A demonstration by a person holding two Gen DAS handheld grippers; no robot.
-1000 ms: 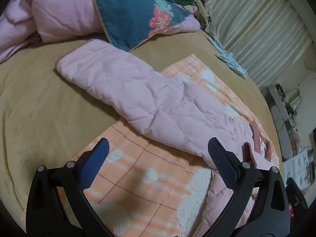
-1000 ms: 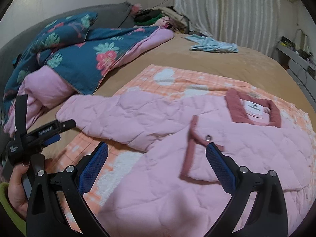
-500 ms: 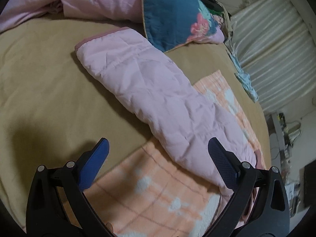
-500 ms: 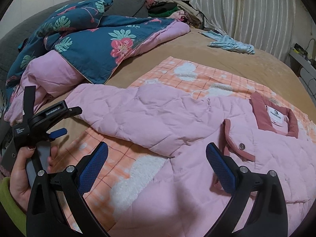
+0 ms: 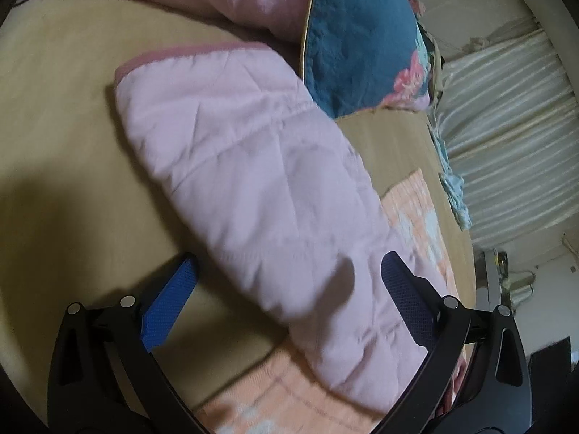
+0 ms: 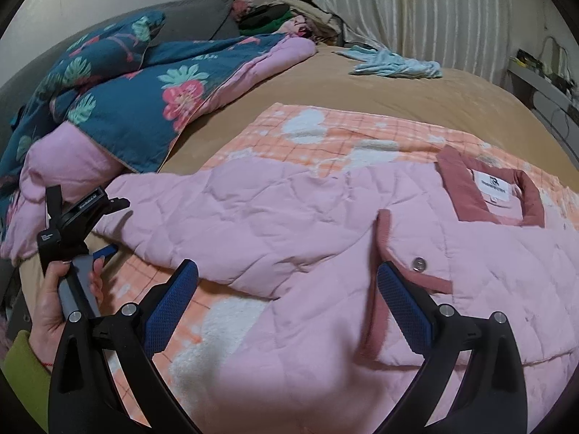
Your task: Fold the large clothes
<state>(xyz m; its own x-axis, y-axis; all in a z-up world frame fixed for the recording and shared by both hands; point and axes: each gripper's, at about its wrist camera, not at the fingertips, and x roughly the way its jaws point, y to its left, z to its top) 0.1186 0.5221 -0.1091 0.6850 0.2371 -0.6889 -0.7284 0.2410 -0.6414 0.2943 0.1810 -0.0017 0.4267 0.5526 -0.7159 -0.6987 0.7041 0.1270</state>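
Observation:
A pink quilted jacket (image 6: pixel 362 246) lies spread on an orange checked blanket (image 6: pixel 325 133) on the bed, its dark pink collar (image 6: pixel 488 195) at the right. Its sleeve (image 5: pixel 253 181) stretches left onto the tan bedsheet, cuff (image 5: pixel 188 52) at the far end. My left gripper (image 5: pixel 287 275) is open and empty, hovering just over the sleeve's lower part; it also shows in the right wrist view (image 6: pixel 105 231), held in a hand beside the sleeve end. My right gripper (image 6: pixel 287 282) is open and empty above the jacket's front.
A blue floral duvet with pink lining (image 6: pixel 144 101) is piled at the bed's far left. A light blue garment (image 6: pixel 394 61) lies near the striped curtain (image 6: pixel 416 11). Tan sheet (image 5: pixel 65 181) surrounds the sleeve. A shelf with clutter (image 6: pixel 542 76) stands at the right.
My left gripper has moved along the sleeve toward its cuff and come down closer to it. My right gripper has shifted slightly over the jacket front. Both stay open.

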